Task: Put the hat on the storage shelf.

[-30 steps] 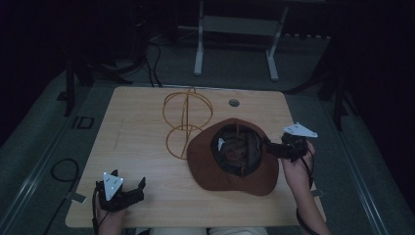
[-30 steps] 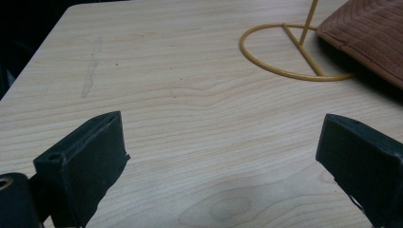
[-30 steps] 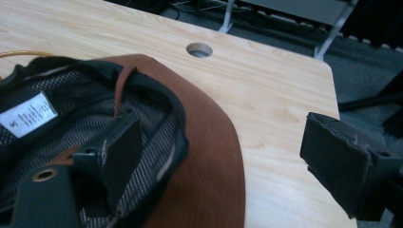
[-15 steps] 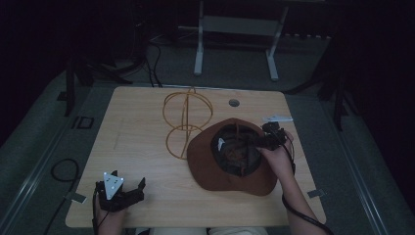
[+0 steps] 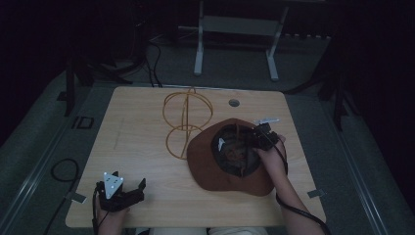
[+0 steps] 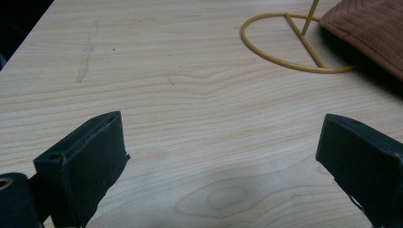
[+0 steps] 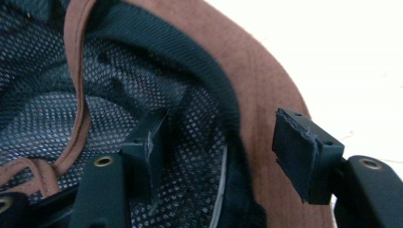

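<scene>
Brown hat lies upside down on table, touching wire stand. Right gripper spread, straddling hat rim: one jaw inside, one outside. Left gripper spread, nothing held.

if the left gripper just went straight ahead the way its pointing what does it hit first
Probably the thin yellow wire hat stand: its ring base lies ahead of the open left gripper across bare wooden table. Depth is hard to judge.

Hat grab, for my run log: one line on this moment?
right gripper: open, straddling brown hat rim | left gripper: open, idle on table
</scene>
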{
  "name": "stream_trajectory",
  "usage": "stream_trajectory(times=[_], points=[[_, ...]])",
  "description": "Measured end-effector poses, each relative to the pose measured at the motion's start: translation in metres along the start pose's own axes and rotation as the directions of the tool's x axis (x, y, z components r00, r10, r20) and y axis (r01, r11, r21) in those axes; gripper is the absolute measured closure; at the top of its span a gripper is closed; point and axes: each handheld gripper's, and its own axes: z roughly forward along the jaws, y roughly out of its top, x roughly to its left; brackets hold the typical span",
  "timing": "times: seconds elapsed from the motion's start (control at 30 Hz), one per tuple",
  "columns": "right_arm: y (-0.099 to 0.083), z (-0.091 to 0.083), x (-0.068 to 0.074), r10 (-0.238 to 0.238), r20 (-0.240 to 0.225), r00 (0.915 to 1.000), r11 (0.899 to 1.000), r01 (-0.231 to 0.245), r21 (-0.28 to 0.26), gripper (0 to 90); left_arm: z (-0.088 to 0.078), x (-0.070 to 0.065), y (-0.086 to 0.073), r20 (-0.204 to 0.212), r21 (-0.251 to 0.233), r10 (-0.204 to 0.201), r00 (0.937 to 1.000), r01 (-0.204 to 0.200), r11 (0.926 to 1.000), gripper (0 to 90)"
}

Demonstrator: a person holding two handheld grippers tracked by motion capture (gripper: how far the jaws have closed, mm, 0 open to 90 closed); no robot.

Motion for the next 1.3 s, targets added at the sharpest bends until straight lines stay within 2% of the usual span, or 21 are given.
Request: stream_trajectory(times=[0.1, 0.23, 0.33, 0.43, 0.6, 0.7, 0.8, 0.93, 1.0, 1.07, 1.13, 1.17, 1.27, 1.3], points=[[-0.002, 0.006, 0.006, -0.062, 0.026, 0.9977, 0.997, 0.061, 0.039, 45.3, 0.001, -0.002, 0.000, 0.001, 0.008, 0.012, 0.9999, -0.012, 0.9999, 3.1], [-0.007, 0.013, 0.013, -0.072, 0.085, 0.9937, 0.996, 0.068, 0.054, 52.3, 0.001, -0.003, 0.000, 0.005, 0.012, 0.024, 0.9997, -0.024, 0.9996, 3.1], [-0.012, 0.017, 0.016, -0.096, 0.129, 0.9869, 0.995, 0.091, 0.049, 67.0, 0.001, -0.004, 0.000, 0.007, 0.010, 0.029, 0.9996, -0.029, 0.9995, 3.1], [-0.014, 0.014, 0.013, -0.079, 0.169, 0.9825, 0.997, 0.074, 0.036, 81.2, 0.002, -0.004, 0.000, 0.023, 0.020, 0.024, 0.9994, -0.025, 0.9995, 3.1], [-0.012, 0.004, 0.007, -0.031, 0.157, 0.9870, 0.999, 0.032, -0.008, 83.9, 0.002, -0.006, 0.001, 0.038, 0.026, 0.022, 0.9990, -0.023, 0.9994, 3.1], [-0.008, -0.008, 0.001, 0.012, 0.147, 0.9890, 0.999, -0.005, -0.050, 84.3, 0.002, -0.009, 0.001, 0.040, 0.034, 0.040, 0.9984, -0.041, 0.9986, 3.1], [-0.003, -0.024, -0.006, 0.058, 0.124, 0.9906, 0.993, -0.045, -0.105, 84.5, 0.001, -0.012, 0.003, 0.046, 0.040, 0.048, 0.9978, -0.050, 0.9980, 3.1], [0.003, -0.044, -0.012, 0.093, 0.116, 0.9889, 0.984, -0.073, -0.162, 84.5, 0.000, -0.017, 0.005, 0.048, 0.057, 0.067, 0.9966, -0.070, 0.9960, 3.1], [0.006, -0.056, -0.015, 0.098, 0.123, 0.9876, 0.980, -0.074, -0.186, 84.5, -0.001, -0.020, 0.007, 0.067, 0.067, 0.081, 0.9945, -0.085, 0.9941, 3.1], [0.008, -0.065, -0.020, 0.112, 0.106, 0.9881, 0.973, -0.088, -0.213, 84.5, -0.002, -0.023, 0.009, 0.097, 0.066, 0.088, 0.9914, -0.095, 0.9933, 3.1], [0.010, -0.076, -0.024, 0.121, 0.056, 0.9910, 0.964, -0.104, -0.245, 84.4, -0.003, -0.025, 0.011, 0.132, 0.063, 0.074, 0.9885, -0.083, 0.9946, 3.1], [0.011, -0.081, -0.025, 0.117, 0.046, 0.9920, 0.963, -0.102, -0.250, 84.4, -0.003, -0.027, 0.013, 0.141, 0.062, 0.082, 0.9867, -0.091, 0.9939, 3.1], [0.012, -0.092, -0.026, 0.105, 0.053, 0.9930, 0.959, -0.087, -0.269, 84.3, -0.002, -0.037, 0.018, 0.175, 0.057, 0.091, 0.9803, -0.102, 0.9931, 4.0], [0.012, -0.097, -0.026, 0.115, 0.048, 0.9923, 0.954, -0.097, -0.284, 84.4, -0.001, -0.042, 0.021, 0.185, 0.056, 0.094, 0.9783, -0.106, 0.9928, 4.7]])
